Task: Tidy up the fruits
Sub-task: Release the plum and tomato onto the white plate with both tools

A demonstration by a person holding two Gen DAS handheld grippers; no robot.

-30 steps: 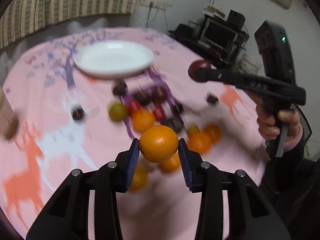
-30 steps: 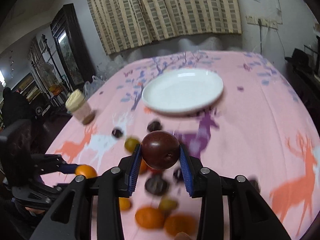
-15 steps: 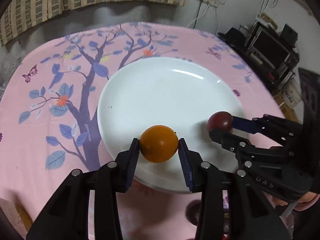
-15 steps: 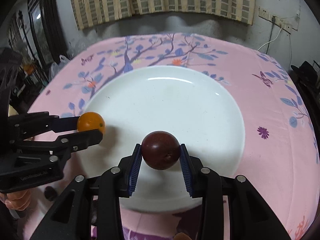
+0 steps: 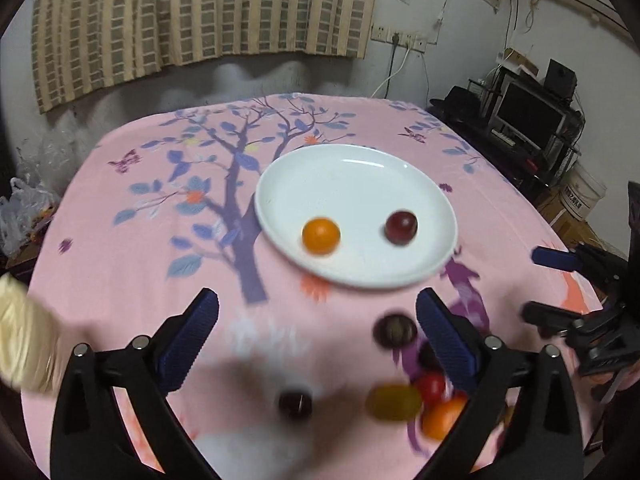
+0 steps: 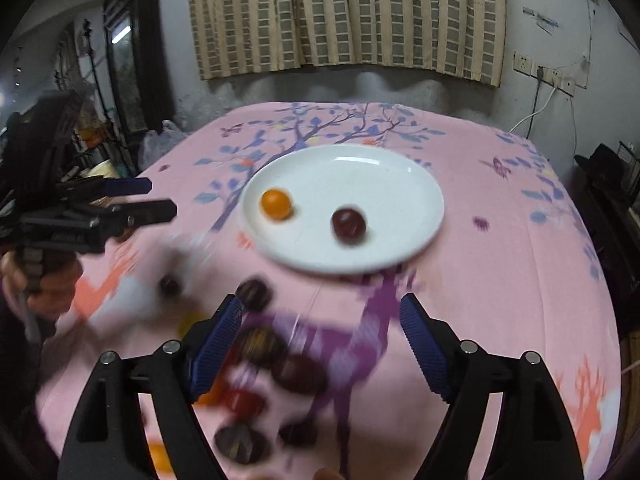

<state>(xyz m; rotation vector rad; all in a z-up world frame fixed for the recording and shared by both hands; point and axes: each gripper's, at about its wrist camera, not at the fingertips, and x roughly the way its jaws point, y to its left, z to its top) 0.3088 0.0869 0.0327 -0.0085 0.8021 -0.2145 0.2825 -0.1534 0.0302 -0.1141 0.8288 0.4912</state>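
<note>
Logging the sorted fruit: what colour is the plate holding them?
White; the plate shows best in the right wrist view.

We see a white plate (image 5: 356, 184), an orange fruit (image 5: 321, 236) and a dark red fruit (image 5: 401, 227), a pink surface (image 5: 132, 240) patterned with a purple tree, blue leaves and orange deer, beige-and-grey striped curtains (image 5: 200, 12), blue pads (image 6: 218, 340) on our black hand-held gripper (image 6: 320, 344).

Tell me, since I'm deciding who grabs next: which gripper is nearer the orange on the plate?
Left, by a small margin. The orange sits on the plate's left half, ahead of the left gripper; the right gripper faces the plate's other half, where the dark plum lies. Both jaws are open.
</note>
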